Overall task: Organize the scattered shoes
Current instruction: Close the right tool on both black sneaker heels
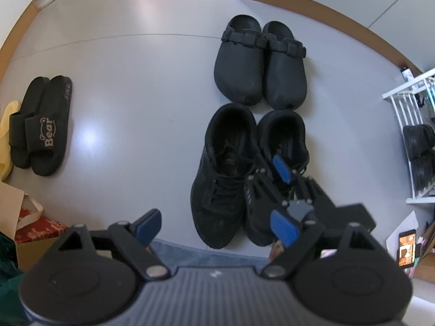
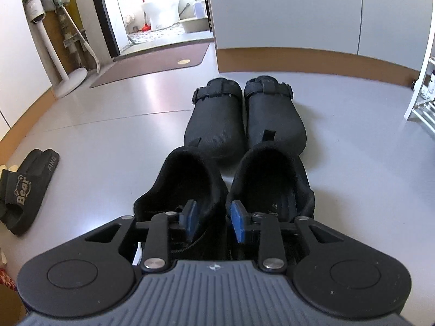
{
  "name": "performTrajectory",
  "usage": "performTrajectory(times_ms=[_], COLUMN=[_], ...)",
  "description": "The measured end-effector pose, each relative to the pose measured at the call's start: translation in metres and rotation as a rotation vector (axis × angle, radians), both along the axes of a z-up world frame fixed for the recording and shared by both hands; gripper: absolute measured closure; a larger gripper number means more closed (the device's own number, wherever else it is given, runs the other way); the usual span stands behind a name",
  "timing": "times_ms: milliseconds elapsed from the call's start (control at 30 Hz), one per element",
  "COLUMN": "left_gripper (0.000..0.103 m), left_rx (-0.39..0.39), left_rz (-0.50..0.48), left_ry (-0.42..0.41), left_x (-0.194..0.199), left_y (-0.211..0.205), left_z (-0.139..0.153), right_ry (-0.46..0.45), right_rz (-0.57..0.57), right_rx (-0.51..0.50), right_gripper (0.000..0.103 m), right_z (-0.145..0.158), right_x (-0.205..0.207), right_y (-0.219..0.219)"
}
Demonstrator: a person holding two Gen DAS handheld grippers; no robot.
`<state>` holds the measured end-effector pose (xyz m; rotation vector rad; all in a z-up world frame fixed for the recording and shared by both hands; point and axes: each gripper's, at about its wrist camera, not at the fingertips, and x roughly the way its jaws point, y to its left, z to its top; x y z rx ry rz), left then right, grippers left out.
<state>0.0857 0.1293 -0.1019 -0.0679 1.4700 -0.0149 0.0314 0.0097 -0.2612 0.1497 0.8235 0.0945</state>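
Two black sneakers stand side by side on the grey floor, the left sneaker (image 1: 220, 190) (image 2: 185, 174) and the right sneaker (image 1: 282, 133) (image 2: 272, 168). My right gripper (image 2: 214, 221) (image 1: 272, 174) has one blue pad inside each sneaker. Their touching inner walls lie between the pads, which stand a little apart and do not visibly squeeze. My left gripper (image 1: 216, 228) hangs wide open above the sneakers' toes, pointing straight down, with nothing in it. A pair of black clogs (image 1: 261, 62) (image 2: 242, 119) is lined up just beyond the sneakers.
Black "Bear" slides (image 1: 40, 125) (image 2: 24, 187) lie far left beside a yellow slipper (image 1: 5, 125). A white shoe rack (image 1: 407, 108) (image 2: 424, 103) with dark shoes stands right. A brown doormat (image 2: 152, 59) and fan stand (image 2: 68, 81) sit by the doorway. Boxes and bags (image 1: 27, 217) lie lower left.
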Motion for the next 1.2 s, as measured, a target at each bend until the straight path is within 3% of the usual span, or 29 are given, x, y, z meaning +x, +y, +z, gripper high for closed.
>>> performTrajectory(times_ms=[100,167,267,600,800,933,1133,1200], left_gripper=[0.014,0.014,0.013,0.013,0.013,0.013,0.012,0.012], left_rx=[0.000,0.000,-0.002,-0.009,-0.009,-0.011,-0.016,-0.015], left_rz=[0.001,-0.001,0.000,-0.002,-0.001,0.005,-0.001,0.004], left_ry=[0.001,0.003,0.006,0.011,0.013,0.014,0.014,0.014], left_x=[0.000,0.001,0.002,0.002,0.002,0.002,0.001,0.001], left_y=[0.000,-0.001,-0.001,0.000,0.002,0.005,0.004,0.005], left_z=[0.000,-0.001,-0.002,-0.002,-0.002,-0.001,-0.001,0.000], right_ry=[0.021,0.046,0.068,0.087,0.105,0.113,0.127,0.131], right_rz=[-0.009,-0.009,-0.016,-0.026,-0.023,-0.009,0.004,0.009], right_rx=[0.008,0.021,0.039,-0.001,-0.026,-0.023,-0.044,-0.060], right_gripper=[0.070,0.053,0.039,0.039,0.040,0.048,0.049,0.055], right_z=[-0.003,-0.006,-0.011,-0.030,-0.035,-0.041,-0.046,-0.047], right_x=[0.011,0.017,0.020,0.002,0.012,0.017,0.022,0.024], right_y=[-0.004,-0.004,-0.003,0.000,0.006,0.008,0.013,0.015])
